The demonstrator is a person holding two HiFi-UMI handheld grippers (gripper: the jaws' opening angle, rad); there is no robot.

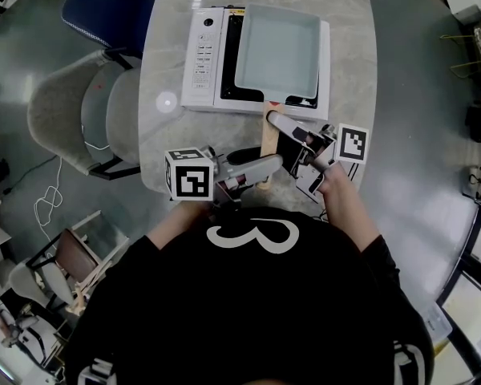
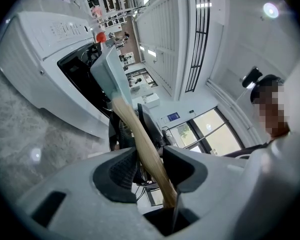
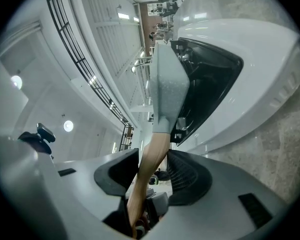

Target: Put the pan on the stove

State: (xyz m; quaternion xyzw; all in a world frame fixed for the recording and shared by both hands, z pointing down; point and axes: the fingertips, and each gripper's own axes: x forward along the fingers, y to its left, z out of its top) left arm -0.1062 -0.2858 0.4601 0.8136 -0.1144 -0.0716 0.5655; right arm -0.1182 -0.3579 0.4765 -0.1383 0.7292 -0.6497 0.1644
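A square pale grey pan (image 1: pixel 276 46) sits on the black top of the white stove (image 1: pixel 204 54). Its wooden handle (image 1: pixel 267 141) points back toward me. My left gripper (image 1: pixel 260 171) holds the near end of the handle from the left, and my right gripper (image 1: pixel 282 125) holds it closer to the pan. In the left gripper view the handle (image 2: pixel 132 129) runs between the pads of the left gripper (image 2: pixel 149 159), which lie against it, up to the pan (image 2: pixel 107 74). In the right gripper view the right gripper (image 3: pixel 152 166) is shut on the handle (image 3: pixel 151 156) below the pan (image 3: pixel 167 89).
The stove stands on a marble-patterned table (image 1: pixel 349 62), with its control panel (image 1: pixel 202 50) on the left side. A grey chair (image 1: pixel 72 111) and a blue chair (image 1: pixel 104 6) stand left of the table. A white cable (image 1: pixel 48 203) lies on the floor.
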